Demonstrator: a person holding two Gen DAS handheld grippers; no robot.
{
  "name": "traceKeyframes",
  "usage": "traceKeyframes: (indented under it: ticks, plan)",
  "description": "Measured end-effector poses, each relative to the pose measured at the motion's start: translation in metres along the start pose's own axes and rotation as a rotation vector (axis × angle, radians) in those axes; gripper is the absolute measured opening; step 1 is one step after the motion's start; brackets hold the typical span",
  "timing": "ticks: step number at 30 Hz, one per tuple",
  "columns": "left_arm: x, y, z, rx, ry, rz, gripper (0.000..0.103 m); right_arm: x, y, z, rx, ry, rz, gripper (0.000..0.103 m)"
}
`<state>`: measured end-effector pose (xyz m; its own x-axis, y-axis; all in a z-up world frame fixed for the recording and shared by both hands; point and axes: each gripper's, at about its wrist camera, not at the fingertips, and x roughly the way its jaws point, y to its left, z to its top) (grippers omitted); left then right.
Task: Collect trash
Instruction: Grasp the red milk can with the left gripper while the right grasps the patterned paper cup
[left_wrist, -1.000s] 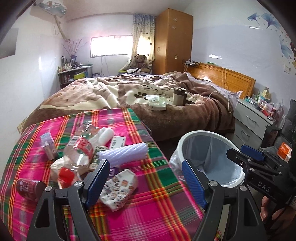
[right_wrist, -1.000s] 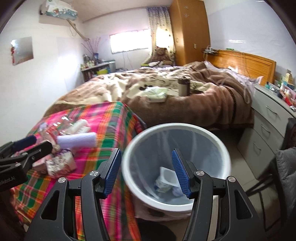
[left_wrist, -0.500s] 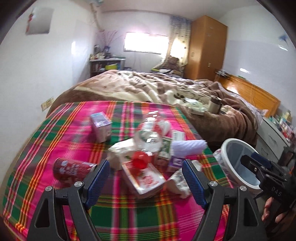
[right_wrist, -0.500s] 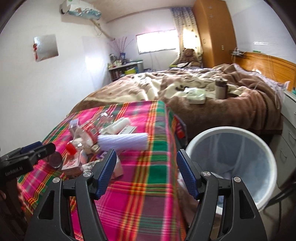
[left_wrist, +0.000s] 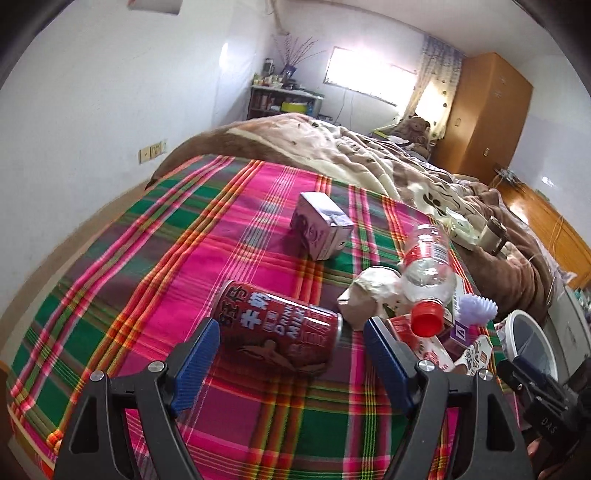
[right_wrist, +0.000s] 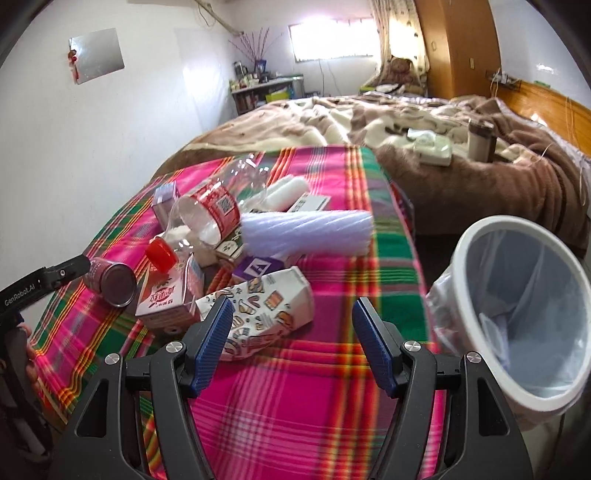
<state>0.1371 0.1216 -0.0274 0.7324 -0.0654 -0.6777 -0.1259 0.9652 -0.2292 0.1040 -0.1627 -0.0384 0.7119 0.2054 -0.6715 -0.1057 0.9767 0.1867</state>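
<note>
Trash lies on a table with a plaid cloth (left_wrist: 155, 266). My left gripper (left_wrist: 291, 354) is open, its fingers either side of a red milk can (left_wrist: 277, 332) lying on its side; the can also shows in the right wrist view (right_wrist: 110, 282). My right gripper (right_wrist: 291, 341) is open, just in front of a crumpled patterned carton (right_wrist: 258, 312). Nearby lie a clear bottle with a red cap (right_wrist: 199, 221), a red drink box (right_wrist: 168, 295), a pale ribbed tube (right_wrist: 306, 230) and a purple carton (left_wrist: 319, 225). The white lined bin (right_wrist: 517, 314) stands right of the table.
A crumpled brown paper wad (left_wrist: 369, 295) and a small purple box (right_wrist: 258, 267) lie in the pile. A bed with a brown blanket (right_wrist: 406, 122) lies behind the table, holding a cup (right_wrist: 480, 138) and a white box. A wooden wardrobe (left_wrist: 480, 118) stands at the back.
Both grippers swung left from the bin toward the table. The left one moved in low around the red can; the right one now faces the patterned carton.
</note>
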Motion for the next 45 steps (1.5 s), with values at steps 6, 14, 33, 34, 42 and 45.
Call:
traceKeyframes:
  ticks: [6,14,33,34,42,45]
  plan:
    - [0.022,0.015,0.008,-0.059,0.054,-0.009,0.08,0.019,0.008,0.004,0.033,0.044,-0.022,0.069]
    - [0.048,0.026,0.022,-0.128,0.089,-0.014,0.08,0.036,0.014,0.011,0.068,0.09,-0.041,0.069]
    - [0.05,0.0,0.002,0.078,0.208,-0.082,0.08,0.017,0.031,-0.003,-0.083,0.137,-0.049,0.069]
    - [0.049,-0.001,0.001,0.088,0.211,-0.081,0.08,0.013,0.028,-0.005,-0.081,0.136,-0.056,0.069]
    - [0.042,-0.003,-0.011,0.093,0.266,-0.16,0.081,0.013,0.012,0.007,-0.06,0.07,-0.008,0.069]
    - [0.036,-0.005,-0.017,0.112,0.262,-0.158,0.081,0.028,0.001,0.01,0.021,0.11,0.036,0.069]
